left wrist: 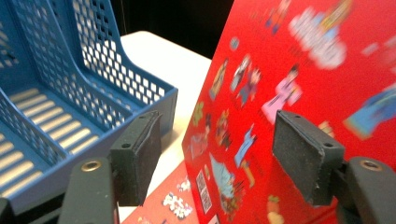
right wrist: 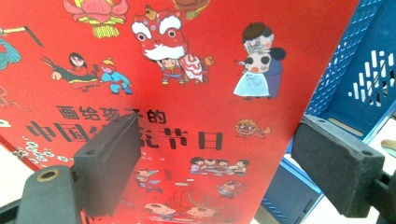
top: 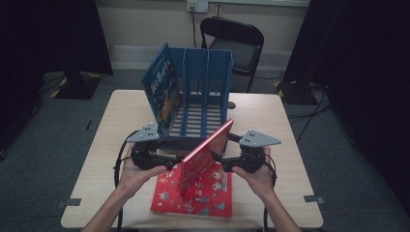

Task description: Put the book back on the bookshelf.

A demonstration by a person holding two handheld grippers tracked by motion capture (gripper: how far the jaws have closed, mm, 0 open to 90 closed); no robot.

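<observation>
**Red Picture Book Tilted Between Two Handheld Grippers**

Two forearms enter from the bottom edge of the high view, each hand wrapped around a black gripper topped by a grey three-cornered plate. Beneath them spreads the pale, rounded-corner wooden table (top: 106, 145), standing on grey carpet. At its far half sits a blue plastic file rack (top: 205, 92), its walls perforated and its floor slatted, with three upright compartments; a blue-covered book (top: 162, 89) leans in the leftmost one. In front of the rack a flat red picture book (top: 198, 193) lies on the tabletop, glossy and crowded with small cartoon figures. Above it a second red book (top: 208, 152) stands tilted on edge, thin and stiff, its printed cover facing the right gripper (top: 227, 164), whose padded jaws stand apart with the cover just beyond them. The left gripper (top: 167, 162) faces the book's other side, its rubbery pads spread wide, pressing on nothing. A black folding chair (top: 234, 41) waits behind the table.
</observation>
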